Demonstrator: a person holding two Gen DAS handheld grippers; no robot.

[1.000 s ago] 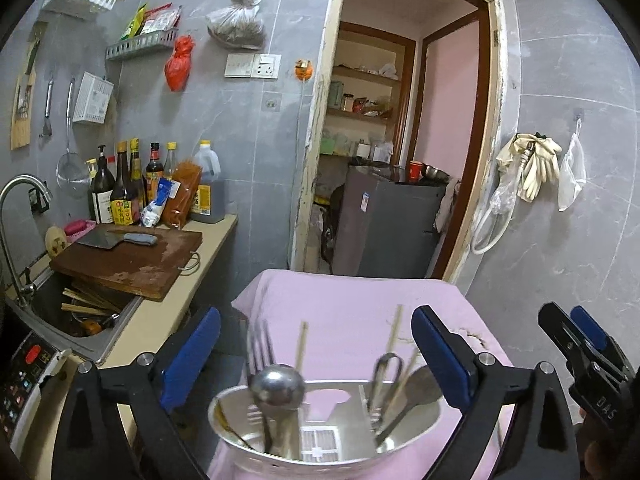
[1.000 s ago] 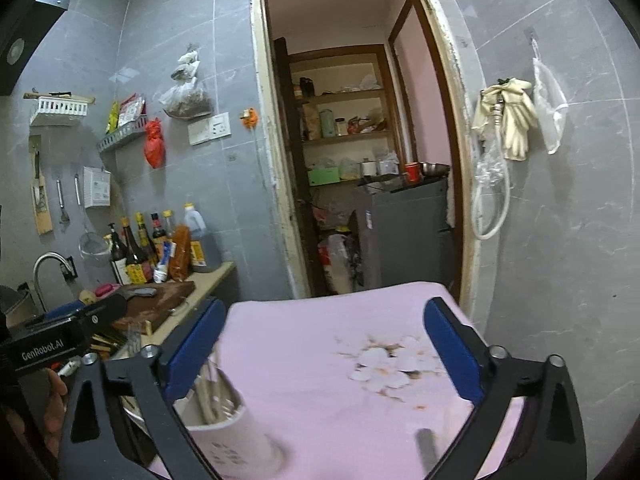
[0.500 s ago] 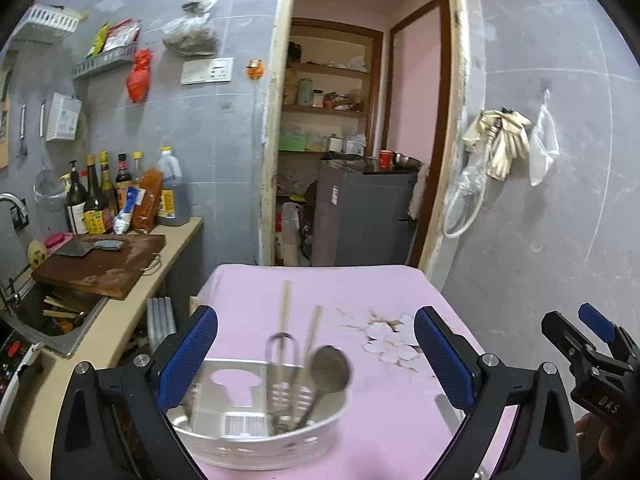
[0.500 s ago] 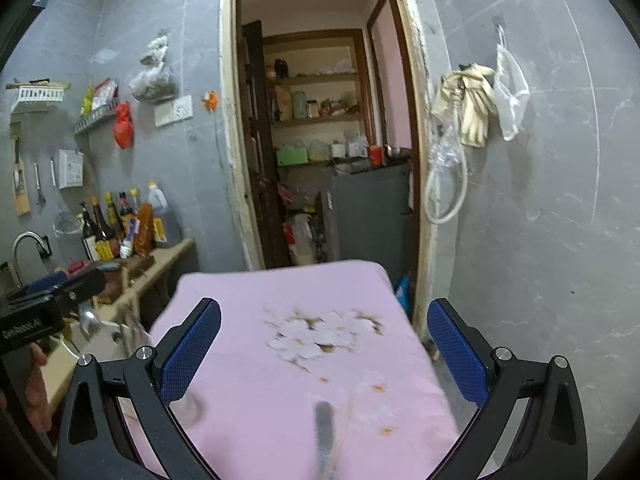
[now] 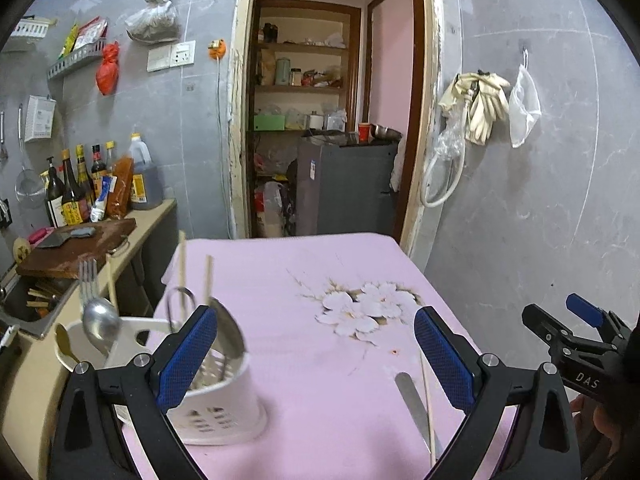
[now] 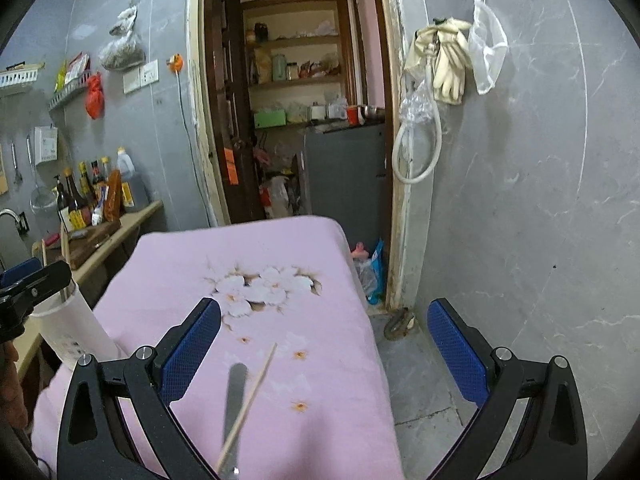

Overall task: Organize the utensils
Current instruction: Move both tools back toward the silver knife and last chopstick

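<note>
A white utensil holder [image 5: 216,408] stands at the left of the pink-clothed table [image 5: 304,280], with spoons, a fork and chopsticks in it; it also shows at the left of the right wrist view [image 6: 68,332]. A flat metal utensil handle [image 5: 414,404] and a single wooden chopstick [image 5: 427,408] lie on the cloth. They also show in the right wrist view: handle [image 6: 234,396], chopstick [image 6: 250,398]. My left gripper [image 5: 316,354] is open and empty, its left finger in front of the holder. My right gripper [image 6: 324,346] is open and empty above the handle and chopstick.
A kitchen counter [image 5: 132,232] with a cutting board, bottles and a sink runs along the left. A doorway [image 5: 328,120] with a grey fridge lies beyond the table. The grey wall [image 6: 540,200] and bare floor [image 6: 420,380] are to the table's right.
Both grippers have swung to the right. The holder has slid from centre to the left of the left view, and the handle and chopstick have come into view.
</note>
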